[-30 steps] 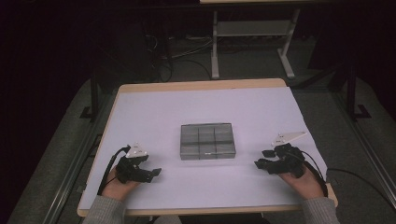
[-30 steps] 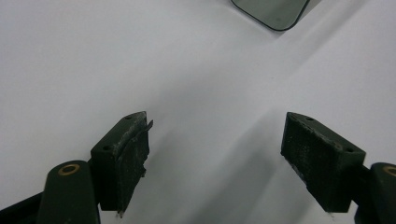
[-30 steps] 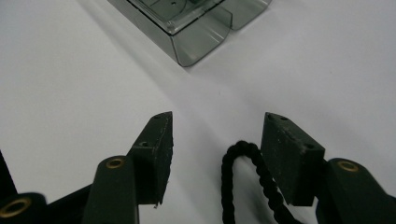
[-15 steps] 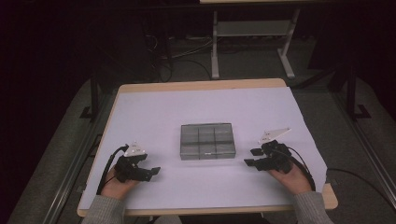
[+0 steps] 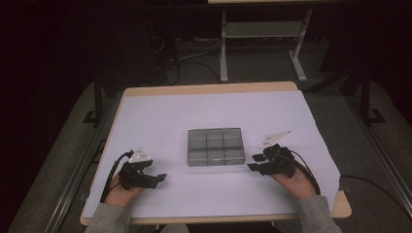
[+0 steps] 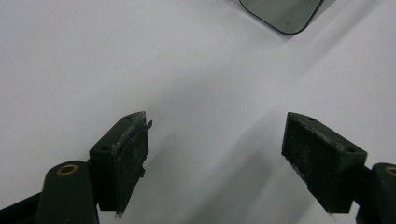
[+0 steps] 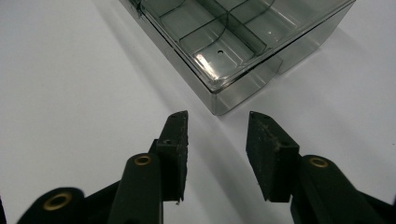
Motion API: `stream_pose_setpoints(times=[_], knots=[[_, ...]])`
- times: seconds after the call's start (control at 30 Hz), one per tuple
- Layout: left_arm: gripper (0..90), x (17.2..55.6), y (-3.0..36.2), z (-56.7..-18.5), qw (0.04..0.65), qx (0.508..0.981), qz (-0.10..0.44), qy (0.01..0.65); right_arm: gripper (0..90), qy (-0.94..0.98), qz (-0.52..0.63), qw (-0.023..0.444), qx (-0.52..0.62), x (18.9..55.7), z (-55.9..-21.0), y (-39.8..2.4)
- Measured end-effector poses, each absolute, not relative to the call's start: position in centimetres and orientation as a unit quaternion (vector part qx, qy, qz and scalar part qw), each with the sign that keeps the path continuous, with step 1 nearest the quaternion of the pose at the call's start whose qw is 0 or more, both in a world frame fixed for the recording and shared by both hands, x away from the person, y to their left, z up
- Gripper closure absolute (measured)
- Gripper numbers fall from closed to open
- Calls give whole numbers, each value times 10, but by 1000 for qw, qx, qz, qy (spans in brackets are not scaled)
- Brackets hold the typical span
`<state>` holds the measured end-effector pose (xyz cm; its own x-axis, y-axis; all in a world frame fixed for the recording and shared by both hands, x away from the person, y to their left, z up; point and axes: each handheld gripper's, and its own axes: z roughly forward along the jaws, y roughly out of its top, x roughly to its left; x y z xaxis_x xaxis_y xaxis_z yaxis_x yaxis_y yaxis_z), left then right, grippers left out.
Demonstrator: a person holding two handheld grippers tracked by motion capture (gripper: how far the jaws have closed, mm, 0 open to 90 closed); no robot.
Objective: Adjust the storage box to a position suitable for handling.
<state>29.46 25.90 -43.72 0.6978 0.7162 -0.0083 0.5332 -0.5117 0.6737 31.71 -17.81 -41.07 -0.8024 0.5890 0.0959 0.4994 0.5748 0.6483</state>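
Both right gripper jaws have just been closing, empty, nearer the box at centre frame, probably to grasp its corner.

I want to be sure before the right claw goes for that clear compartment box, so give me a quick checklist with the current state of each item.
1. Right claw empty, jaws apart though they have just been closing: ok.
2. Right claw lined up with the near corner of the compartment box: ok.
3. Pads touching the box: not ok, a gap shows.
4. Box lid shut: cannot tell.
5. Left claw open, empty, away from the box: ok.
6. Box flat on the white sheet: ok.
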Motion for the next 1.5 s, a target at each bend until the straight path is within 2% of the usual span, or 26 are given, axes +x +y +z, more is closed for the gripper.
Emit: stream_pose_setpoints(times=[0.17, 0.7, 1.5], knots=[[223, 295, 259, -437, 334, 859, 136, 364, 678, 885, 346, 68, 305, 318, -410, -177], [226, 294, 257, -438, 330, 860, 135, 365, 808, 890, 331, 75, 303, 320, -410, -168], [229, 291, 253, -434, 338, 862, 135, 353, 887, 891, 324, 91, 304, 320, -409, -159]])
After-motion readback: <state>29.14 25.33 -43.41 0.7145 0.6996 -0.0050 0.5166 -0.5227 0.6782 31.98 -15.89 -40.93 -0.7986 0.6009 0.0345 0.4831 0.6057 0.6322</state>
